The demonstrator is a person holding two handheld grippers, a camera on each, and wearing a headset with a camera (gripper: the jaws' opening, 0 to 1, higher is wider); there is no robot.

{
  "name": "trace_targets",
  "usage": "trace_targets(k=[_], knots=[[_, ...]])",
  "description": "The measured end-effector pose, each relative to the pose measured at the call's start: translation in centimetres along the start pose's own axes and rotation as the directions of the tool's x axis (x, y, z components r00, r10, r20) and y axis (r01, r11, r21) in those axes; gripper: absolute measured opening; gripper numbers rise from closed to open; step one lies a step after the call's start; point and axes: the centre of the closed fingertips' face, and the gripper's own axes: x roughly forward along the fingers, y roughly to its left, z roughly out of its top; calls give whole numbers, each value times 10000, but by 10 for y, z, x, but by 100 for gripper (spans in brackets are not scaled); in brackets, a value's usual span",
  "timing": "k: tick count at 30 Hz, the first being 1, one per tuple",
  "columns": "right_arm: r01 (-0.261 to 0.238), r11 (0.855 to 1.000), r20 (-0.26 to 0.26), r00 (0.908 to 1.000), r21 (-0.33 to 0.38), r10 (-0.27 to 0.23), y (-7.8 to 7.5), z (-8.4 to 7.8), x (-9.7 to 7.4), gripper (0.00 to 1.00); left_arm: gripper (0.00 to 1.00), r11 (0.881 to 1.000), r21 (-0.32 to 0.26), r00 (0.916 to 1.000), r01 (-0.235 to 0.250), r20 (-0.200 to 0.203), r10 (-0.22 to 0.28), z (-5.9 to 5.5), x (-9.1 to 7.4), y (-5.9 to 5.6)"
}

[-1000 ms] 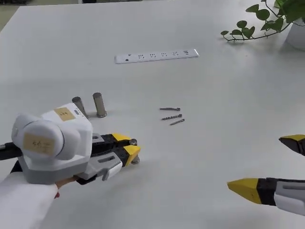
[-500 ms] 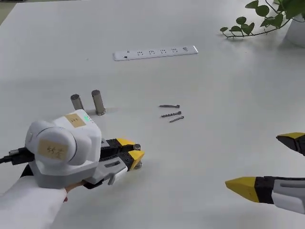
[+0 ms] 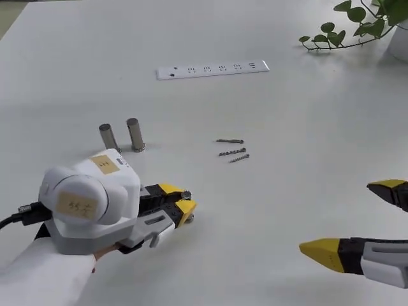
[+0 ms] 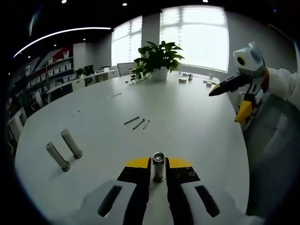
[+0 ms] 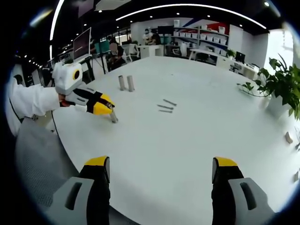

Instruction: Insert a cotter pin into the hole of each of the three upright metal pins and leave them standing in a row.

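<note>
Left gripper view: your left fingers (image 4: 138,171) still clamp the barely-moved metal pin (image 4: 158,166); right fingers (image 5: 99,171) gape, cotter pins (image 4: 138,123) untouched.

Your left gripper (image 3: 185,205) sits at the lower left of the head view, pointing right, its jaws clamped on a pin (image 4: 158,165). Your right gripper (image 3: 347,217) lies at the lower right, pointing left, jaws spread wide.

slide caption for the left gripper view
Left tool shut on a grey metal cylinder pin, two matching pins upright on the white table, three thin cotter pins beyond.
</note>
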Motion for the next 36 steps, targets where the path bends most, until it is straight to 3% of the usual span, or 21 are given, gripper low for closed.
trace_targets(k=[3,7,8,13,17,19,23,25,36], knots=[[-40,10000,-22,10000,-25,40,1,0,0,88,32,9997,85,9998,216,55,-216,1,-3,-5],[-81,10000,-15,10000,-29,81,2,1,1,88,44,9987,-223,9988,456,201,-452,2,-11,-8],[-92,10000,-20,10000,-33,92,2,1,1,88,47,9988,-428,9993,245,281,-233,2,-14,-4],[-199,9998,-51,9998,16,199,4,0,5,88,53,9956,-927,9985,145,532,-96,1,-27,-2],[-284,9996,-66,9996,45,284,6,-2,6,88,71,9924,-1234,9989,-8,456,65,-3,-37,-2],[-291,9996,-85,9995,55,291,6,-2,6,88,79,9849,-1730,9996,-105,238,148,-8,-41,-2],[-286,9996,-49,9996,87,286,5,-2,6,88,87,9812,-1909,9987,-280,355,354,-9,-50,0],[-275,9996,-66,9996,104,275,5,-3,6,88,98,9798,-1969,9982,-359,402,447,-9,-53,2],[-375,9990,-166,9992,-236,372,7,5,9,87,99,9794,-1924,9979,-612,90,641,-21,-67,-4]])
